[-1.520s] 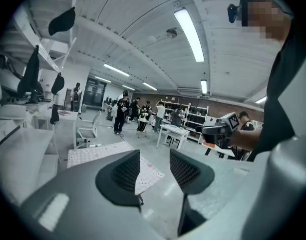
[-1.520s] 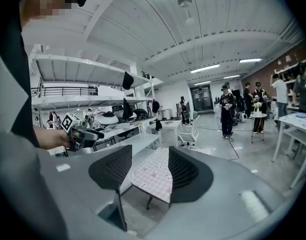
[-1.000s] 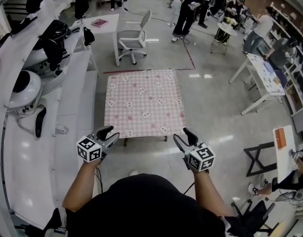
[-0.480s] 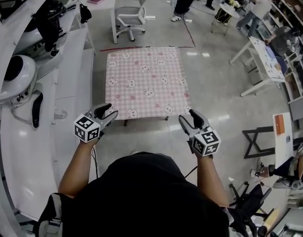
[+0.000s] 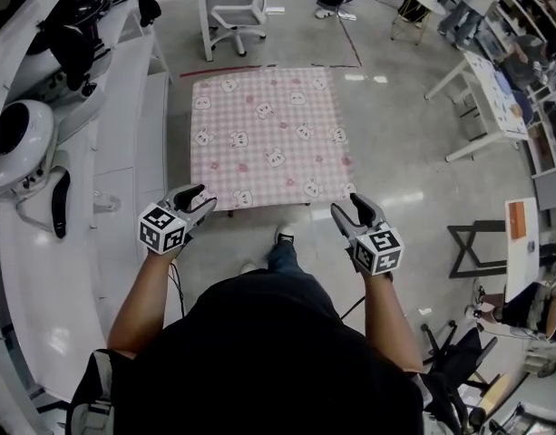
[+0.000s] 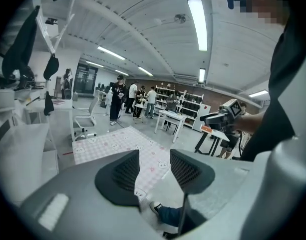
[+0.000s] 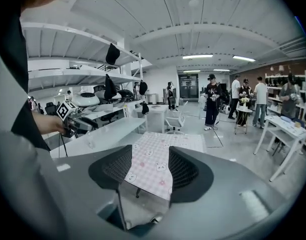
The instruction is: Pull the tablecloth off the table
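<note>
Tablecloth (image 5: 268, 139): centre of frame, spread flat over the low counter (image 7: 138, 192); near hem overhanging toward the operator, not yet gripped.
Left gripper (image 5: 198, 199): lower left, jaws moderately apart and empty, aimed at the near left corner for a hem grasp.
Right gripper (image 5: 350, 208): lower right, likewise parted and empty, just off the near right corner.
Material: thin pink check fabric, bunny print; probably slides freely.
Pads (image 6: 127, 171): dark, ribbed for grip.
</note>
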{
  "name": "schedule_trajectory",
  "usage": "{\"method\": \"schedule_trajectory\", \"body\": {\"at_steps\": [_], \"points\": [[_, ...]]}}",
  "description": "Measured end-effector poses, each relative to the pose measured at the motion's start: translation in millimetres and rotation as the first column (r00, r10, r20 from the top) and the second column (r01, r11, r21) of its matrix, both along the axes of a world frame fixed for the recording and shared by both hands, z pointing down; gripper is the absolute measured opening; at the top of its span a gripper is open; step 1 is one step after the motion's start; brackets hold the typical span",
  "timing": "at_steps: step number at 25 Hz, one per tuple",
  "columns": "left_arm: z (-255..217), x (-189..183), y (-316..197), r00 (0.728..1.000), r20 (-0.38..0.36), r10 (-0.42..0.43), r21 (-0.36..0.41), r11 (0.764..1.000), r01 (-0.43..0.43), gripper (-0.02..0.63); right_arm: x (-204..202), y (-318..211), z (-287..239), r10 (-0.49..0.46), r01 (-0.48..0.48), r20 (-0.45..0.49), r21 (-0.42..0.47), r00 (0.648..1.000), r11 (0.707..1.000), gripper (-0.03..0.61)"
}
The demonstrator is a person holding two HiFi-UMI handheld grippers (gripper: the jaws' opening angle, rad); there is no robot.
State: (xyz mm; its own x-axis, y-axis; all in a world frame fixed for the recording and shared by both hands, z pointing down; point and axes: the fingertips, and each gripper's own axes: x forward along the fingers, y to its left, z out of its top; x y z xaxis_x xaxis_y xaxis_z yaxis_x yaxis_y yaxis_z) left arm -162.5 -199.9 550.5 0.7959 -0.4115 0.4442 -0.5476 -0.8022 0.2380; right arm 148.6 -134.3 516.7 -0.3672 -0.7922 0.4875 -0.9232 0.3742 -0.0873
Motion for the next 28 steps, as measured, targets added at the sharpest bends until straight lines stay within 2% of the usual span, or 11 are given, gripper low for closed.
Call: {"method": "schedule_trajectory", "body": {"at_steps": [5, 9, 17, 19, 22, 28], "points": [[14.9, 0.5, -15.3, 1.000, 0.014, -0.018, -0.033, 0.999, 0.019, 0.193, 2.4, -22.8, 28.0, -0.008, 0.009, 0.035, -0.053, 0.999, 0.999, 0.262], [32.4, 9.6, -30.0, 0.998, 0.054, -0.015, -0.046, 0.999, 0.018, 0.196, 13.2, -36.0, 57.2, -0.018, 0.020, 0.023, -0.108, 1.000, 0.994, 0.262], [90.1, 25.8, -47.0, 0.989, 0.145, -0.001, -0.125, 0.992, 0.019, 0.205, 32.3, -51.8, 131.9, -0.057, 0.054, -0.004, -0.261, 0.998, 0.964, 0.262], [108.8, 27.0, -47.8, 0.976, 0.216, 0.026, -0.128, 0.992, 0.002, 0.207, 36.4, -55.3, 149.3, -0.077, 0.065, -0.029, -0.293, 0.997, 0.954, 0.262], [138.2, 28.3, -42.6, 0.940, 0.331, 0.080, -0.121, 0.992, -0.042, 0.212, 36.6, -55.6, 175.4, -0.121, 0.095, -0.055, -0.344, 0.991, 0.934, 0.262], [187.5, 37.9, -42.9, 0.904, 0.409, 0.124, -0.130, 0.989, -0.077, 0.212, 37.5, -59.3, 227.1, -0.205, 0.148, -0.091, -0.422, 0.975, 0.894, 0.262]]}}
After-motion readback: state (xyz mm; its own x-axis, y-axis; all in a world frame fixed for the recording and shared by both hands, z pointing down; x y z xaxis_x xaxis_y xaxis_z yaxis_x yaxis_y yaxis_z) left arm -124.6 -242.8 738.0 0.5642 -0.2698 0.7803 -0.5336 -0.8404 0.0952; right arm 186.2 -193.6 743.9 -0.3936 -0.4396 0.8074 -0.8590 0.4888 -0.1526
